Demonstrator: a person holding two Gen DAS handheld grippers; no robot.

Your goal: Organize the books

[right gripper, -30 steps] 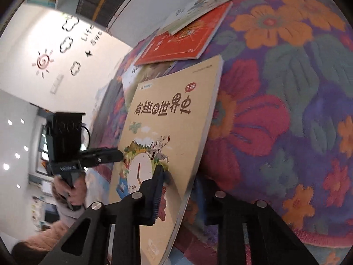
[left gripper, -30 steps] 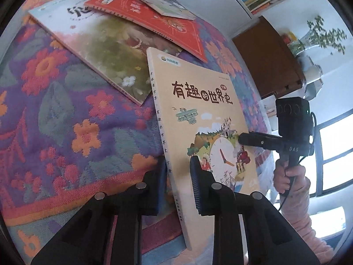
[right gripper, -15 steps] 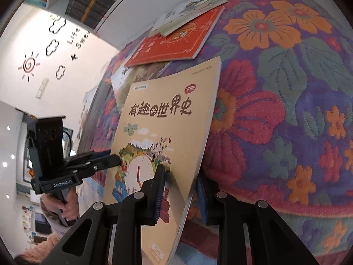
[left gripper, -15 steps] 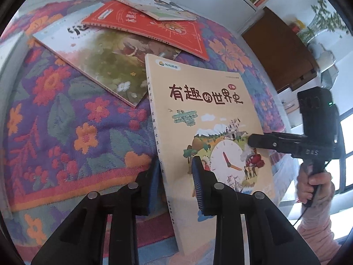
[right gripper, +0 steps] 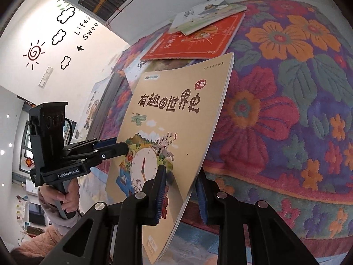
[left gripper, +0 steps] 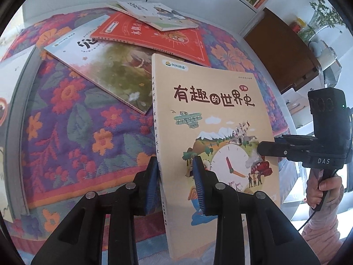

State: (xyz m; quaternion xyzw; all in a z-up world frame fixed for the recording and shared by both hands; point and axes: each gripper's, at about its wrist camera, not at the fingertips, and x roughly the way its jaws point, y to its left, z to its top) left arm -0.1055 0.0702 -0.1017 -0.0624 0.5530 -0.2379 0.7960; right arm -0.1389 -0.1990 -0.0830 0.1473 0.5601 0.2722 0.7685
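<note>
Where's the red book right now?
In the left wrist view the red book lies flat on the floral cloth behind the held tan book, under two thin booklets.

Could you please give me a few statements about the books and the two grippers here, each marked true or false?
1. Both grippers grip the tan book. True: the left gripper clamps its spine edge, the right gripper its page edge.
2. The tan book lies flat on the cloth. False: it is held up off it.
3. A red book lies partly on a green-covered book. True.
4. Nothing lies on the red book. False: thin pale booklets overlap its far end.
</note>
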